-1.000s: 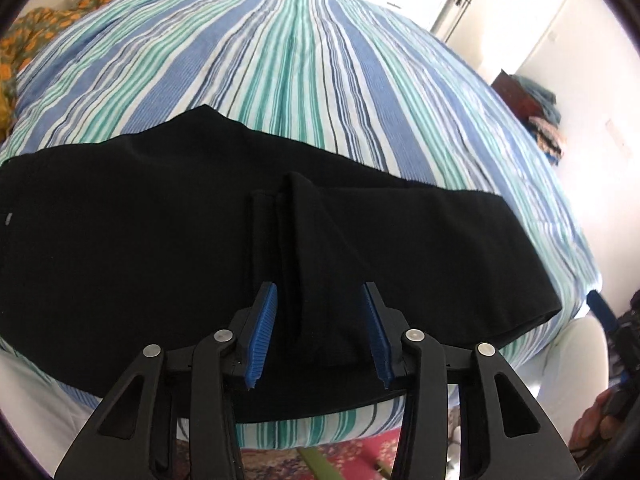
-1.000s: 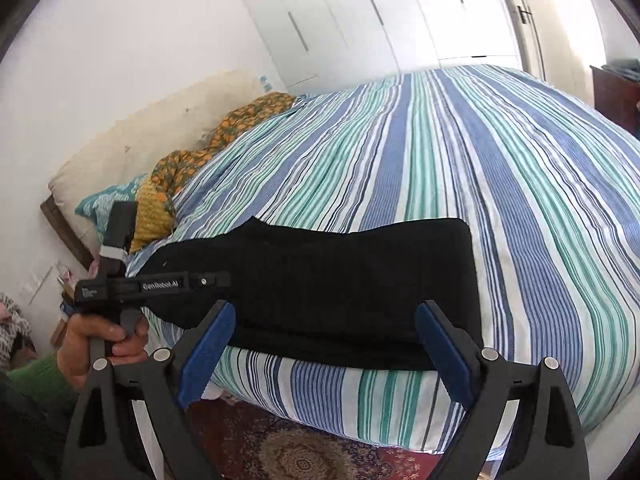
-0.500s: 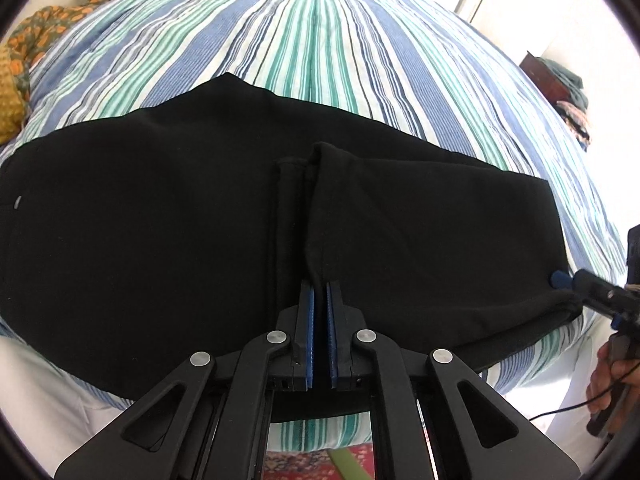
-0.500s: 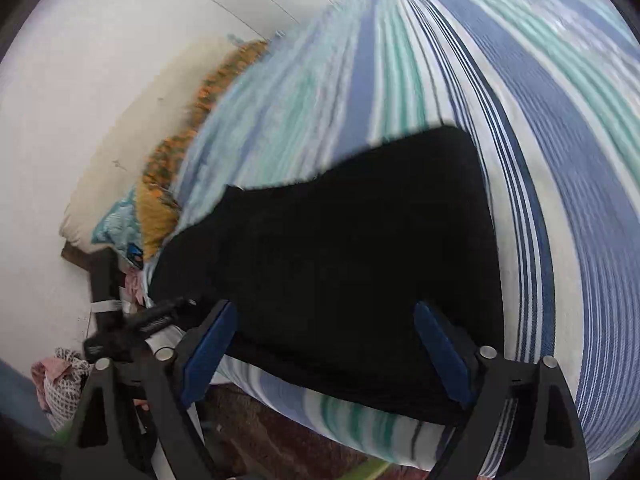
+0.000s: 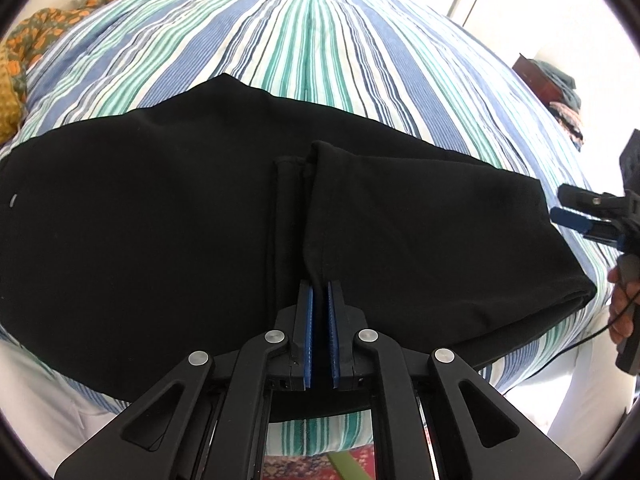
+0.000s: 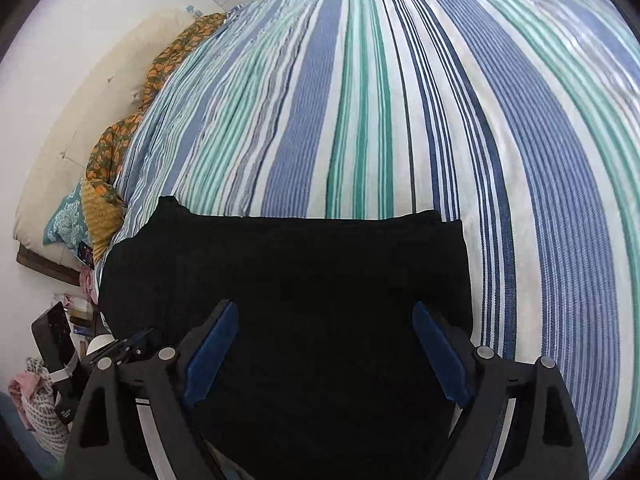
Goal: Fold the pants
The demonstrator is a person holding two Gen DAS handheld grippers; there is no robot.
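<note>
Black pants (image 5: 160,220) lie folded across the near edge of the striped bed (image 5: 312,40). A raised ridge of cloth runs up their middle. My left gripper (image 5: 319,286) is shut on the near end of that ridge, with fabric pinched between the blue pads. In the right wrist view the pants (image 6: 300,280) fill the lower middle. My right gripper (image 6: 324,306) hangs over their end with jaws wide and opening; cloth lies below and between the fingers, untouched by the pads. The right gripper (image 5: 568,208) also shows at the pants' right end in the left wrist view.
An orange patterned cloth (image 5: 40,32) and pillows (image 6: 64,224) lie at the head of the bed. A dark dresser with clothes (image 5: 548,76) stands at the far right. A hand (image 5: 624,304) holds the right tool. A patterned rug (image 5: 360,456) lies below the bed edge.
My left gripper closed on the ridge of the pants and has stayed there. The right gripper came down and in over the pants' right end, entering the left wrist view.
</note>
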